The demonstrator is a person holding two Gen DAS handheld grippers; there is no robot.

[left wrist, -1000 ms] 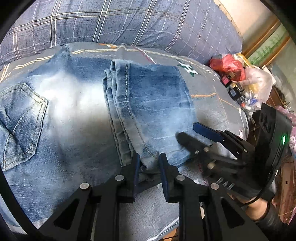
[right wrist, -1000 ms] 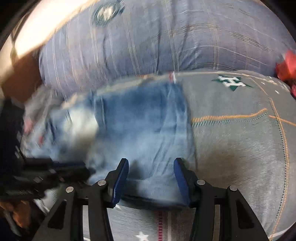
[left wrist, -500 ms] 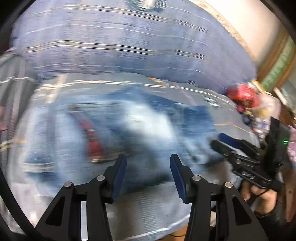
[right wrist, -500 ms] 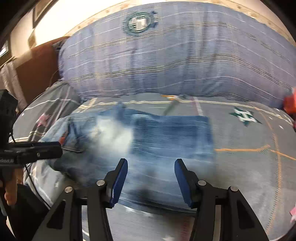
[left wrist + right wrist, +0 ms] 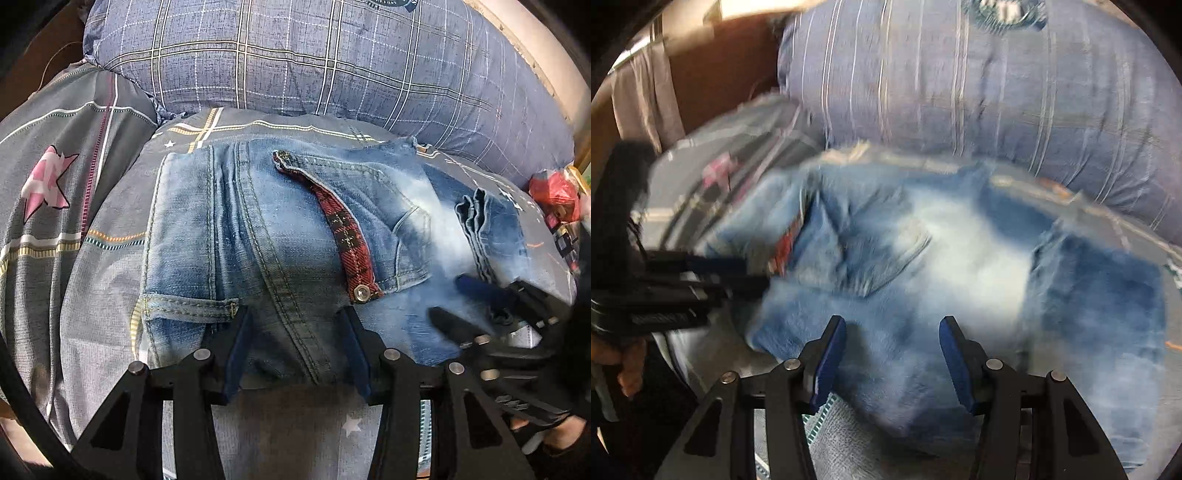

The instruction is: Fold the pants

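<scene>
Grey patterned bedding (image 5: 110,266) under a plaid pillow (image 5: 332,66) carries the jeans (image 5: 258,236), lying mid-frame with cuffs (image 5: 480,221) folded over at centre right. A second ago the left gripper (image 5: 295,350) pinched those cuffs; its jaws have just been opening and now stand spread over the waistband end at lower centre. The right gripper (image 5: 892,360) is spread too, holding nothing. One fold looks laid; the next grasp seems due.

Faded denim pants (image 5: 258,240), matt cloth bedsheet (image 5: 110,295)
</scene>
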